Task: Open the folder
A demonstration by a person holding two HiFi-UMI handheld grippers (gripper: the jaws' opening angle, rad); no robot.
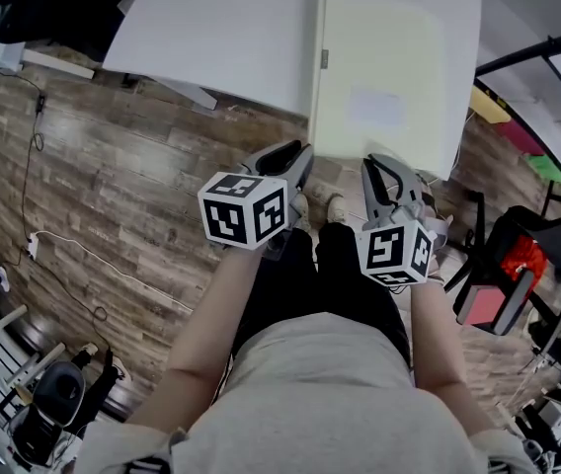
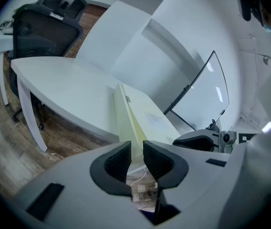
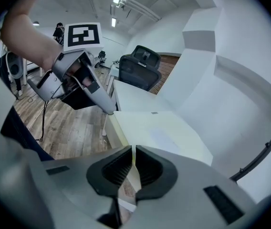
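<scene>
Head view: the closed folder (image 1: 379,77) lies on the desk's (image 1: 221,28) near edge, untouched. The left hand-held gripper (image 1: 298,156) is barely parted and empty; the right hand-held gripper (image 1: 377,169) is closed on nothing. Best to widen the right, pinch only the top cover's right edge, and steady the spine (image 1: 316,67) with the left.

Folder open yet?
No, the folder lies flat on the table with its cover down.

Left gripper (image 1: 298,154), right gripper (image 1: 374,166): grey shells, black ribbed pads (image 2: 118,160), white cubes (image 1: 244,208) with black square markers. Person: pale shirt (image 1: 320,393), black trousers (image 1: 290,275), light shoes (image 1: 335,207).
</scene>
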